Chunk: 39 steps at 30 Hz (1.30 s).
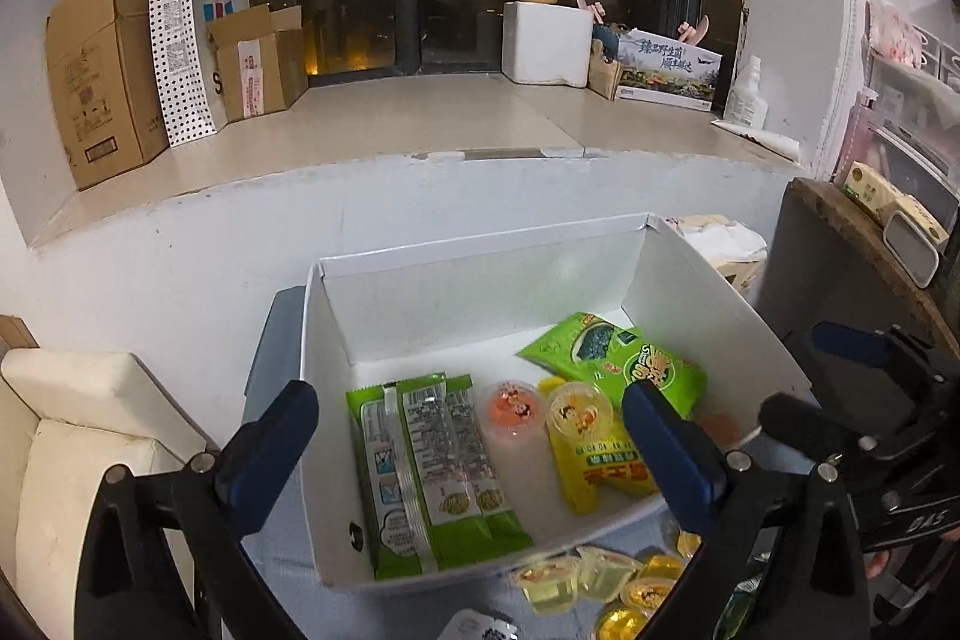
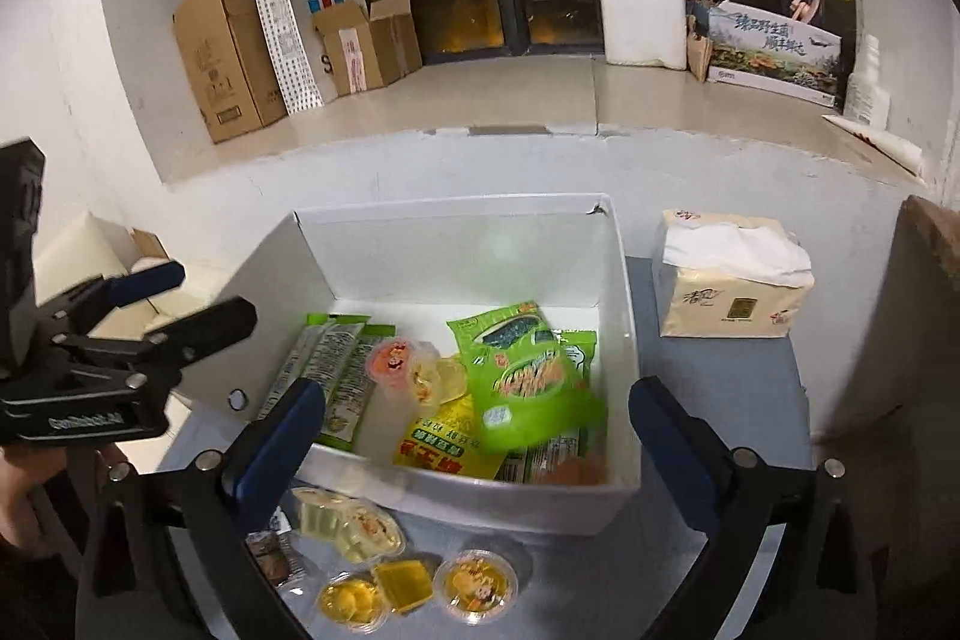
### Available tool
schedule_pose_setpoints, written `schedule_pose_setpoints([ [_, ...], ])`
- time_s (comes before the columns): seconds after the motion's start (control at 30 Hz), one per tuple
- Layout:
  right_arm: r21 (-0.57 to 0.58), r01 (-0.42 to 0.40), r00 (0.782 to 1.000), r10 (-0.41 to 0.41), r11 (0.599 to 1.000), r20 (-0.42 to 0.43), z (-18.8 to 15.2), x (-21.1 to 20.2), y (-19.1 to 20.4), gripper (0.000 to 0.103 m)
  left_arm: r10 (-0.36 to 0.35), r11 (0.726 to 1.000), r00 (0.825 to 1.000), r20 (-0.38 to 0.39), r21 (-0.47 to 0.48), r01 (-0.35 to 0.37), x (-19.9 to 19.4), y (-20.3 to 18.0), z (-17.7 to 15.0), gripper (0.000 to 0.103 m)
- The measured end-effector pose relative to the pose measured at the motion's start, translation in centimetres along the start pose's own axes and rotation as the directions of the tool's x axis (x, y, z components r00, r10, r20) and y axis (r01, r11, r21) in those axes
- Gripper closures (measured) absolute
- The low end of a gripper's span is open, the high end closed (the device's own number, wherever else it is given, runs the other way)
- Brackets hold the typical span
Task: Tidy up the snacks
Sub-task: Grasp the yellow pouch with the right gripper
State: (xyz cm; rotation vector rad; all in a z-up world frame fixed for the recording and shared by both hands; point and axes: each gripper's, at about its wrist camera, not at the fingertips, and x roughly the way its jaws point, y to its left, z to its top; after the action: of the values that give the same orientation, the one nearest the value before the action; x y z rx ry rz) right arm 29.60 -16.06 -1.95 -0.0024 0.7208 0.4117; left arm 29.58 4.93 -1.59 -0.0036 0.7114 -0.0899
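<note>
**Both claws gape empty over the snack box**

While both claws stand spread as wide as they go, nothing sits between the fingers of either. Going left to right in the left wrist view, the left claw (image 1: 468, 430) hangs over the near edge of the white box (image 1: 336, 316), which rests on the grey tabletop (image 1: 270, 340). Inside the box, at the left, lie two green stick packets (image 1: 432, 472) side by side. Beside them stands a pink jelly cup (image 1: 513, 409), touching a yellow jelly cup (image 1: 579, 409) that lies on a yellow packet (image 1: 594, 466). Farther back and to the right lies a green seaweed packet (image 1: 612, 358), tilted against the others. In front of the box, on the tabletop, a cluster of loose yellow jelly cups (image 1: 576, 580) lies outside it. At the far right of that view the right claw (image 1: 822, 376) shows from the side, open and empty.

From the right wrist view, the right claw (image 2: 474, 436) hovers over the box's near wall, and a tissue pack (image 2: 732, 280) stands just right of the box.
</note>
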Motion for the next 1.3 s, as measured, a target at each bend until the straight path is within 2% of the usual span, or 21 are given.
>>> schedule_pose_setpoints([
  [0.2,0.035,-0.064,0.997,0.062,0.997,0.049,-1.0,-4.0,0.3,0.000,0.020,1.000,1.000,0.010,0.019,-0.021,-3.2,-0.9,-1.5,0.000],
  [0.37,0.051,-0.109,0.991,0.104,0.993,0.081,-3.3,-7.9,0.8,0.000,0.016,1.000,0.999,0.044,0.018,-0.017,-7.4,-2.2,-4.2,0.000],
  [0.5,0.072,-0.122,0.989,0.115,0.990,0.092,-6.6,-10.6,0.7,0.000,0.003,1.000,0.998,0.063,0.010,-0.004,-10.5,-3.3,-7.5,0.000],
  [0.57,0.078,-0.127,0.990,0.122,0.989,0.069,-8.8,-11.4,0.7,0.000,-0.001,1.000,0.998,0.057,-0.003,0.001,-11.6,-3.8,-9.5,0.000],
  [0.63,0.088,-0.097,0.994,0.092,0.991,0.058,-11.3,-11.9,0.6,0.000,-0.016,1.000,0.999,0.036,-0.014,0.017,-12.4,-4.2,-11.8,0.000],
  [0.77,0.136,-0.076,0.997,0.075,0.988,0.014,-15.3,-11.2,0.2,0.000,-0.012,1.000,1.000,0.003,-0.019,0.012,-13.1,-5.2,-15.4,0.000],
  [0.87,0.190,-0.061,0.997,0.067,0.980,-0.027,-16.8,-9.5,-0.6,0.000,-0.002,1.000,1.000,-0.014,-0.026,0.001,-13.4,-5.5,-17.1,0.000],
  [1.07,0.310,-0.033,0.998,0.049,0.950,-0.046,-17.1,-6.2,-3.2,0.000,-0.001,1.000,1.000,-0.016,-0.027,0.001,-13.8,-5.9,-18.0,0.000],
  [1.13,0.322,-0.018,0.997,0.043,0.947,-0.068,-16.7,-4.8,-3.6,0.000,-0.004,1.000,1.000,-0.016,-0.028,0.004,-13.9,-6.0,-18.0,0.000],
  [1.23,0.314,0.045,0.994,-0.012,0.948,-0.107,-16.2,-2.5,-4.1,0.000,-0.013,1.000,1.000,-0.012,-0.017,0.013,-13.9,-6.5,-18.1,0.000],
  [1.3,0.339,0.041,0.992,0.001,0.940,-0.125,-16.2,-1.4,-4.6,0.007,-0.019,1.000,1.000,-0.017,-0.010,0.019,-13.8,-6.7,-18.3,0.000],
])
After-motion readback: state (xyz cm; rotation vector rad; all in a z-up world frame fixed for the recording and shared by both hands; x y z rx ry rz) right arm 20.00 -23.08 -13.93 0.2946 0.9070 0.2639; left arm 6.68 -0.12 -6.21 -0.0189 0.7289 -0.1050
